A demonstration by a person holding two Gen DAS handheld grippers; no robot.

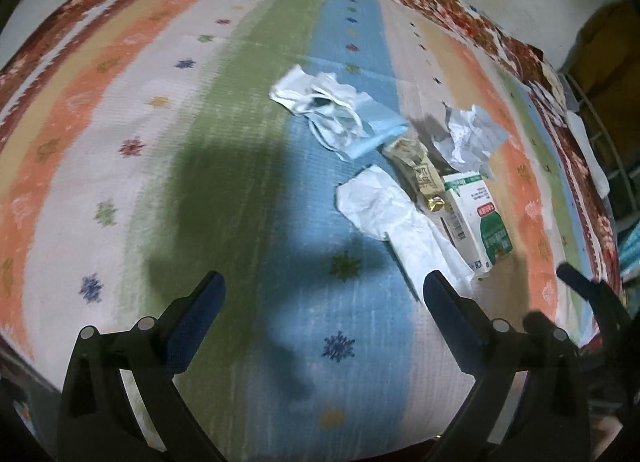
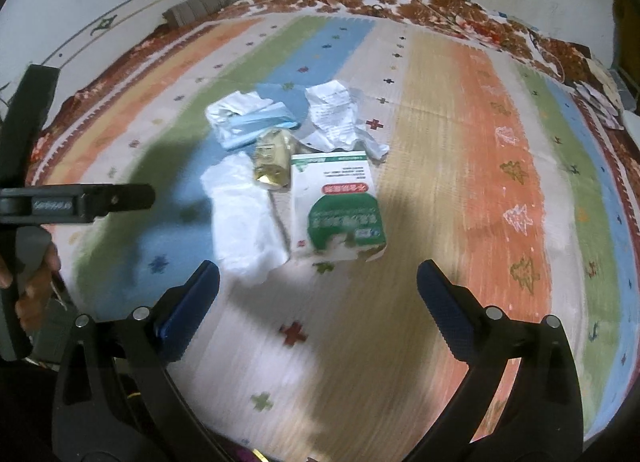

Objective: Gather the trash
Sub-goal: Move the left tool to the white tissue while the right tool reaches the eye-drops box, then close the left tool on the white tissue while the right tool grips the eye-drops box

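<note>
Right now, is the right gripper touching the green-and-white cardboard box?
Apart. The right wrist view shows the open right gripper short of the green-and-white cardboard box, striped bedspread visible between.

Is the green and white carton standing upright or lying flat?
Lying flat. The green and white carton rests on its broad printed face on the striped mat, torn at its near end.

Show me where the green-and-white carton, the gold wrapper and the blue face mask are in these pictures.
green-and-white carton (image 2: 336, 206): right wrist view, on its printed front face.
gold wrapper (image 2: 274, 160): right wrist view, on the crinkled middle.
blue face mask (image 1: 374, 134): left wrist view, on the flat blue panel.
</note>
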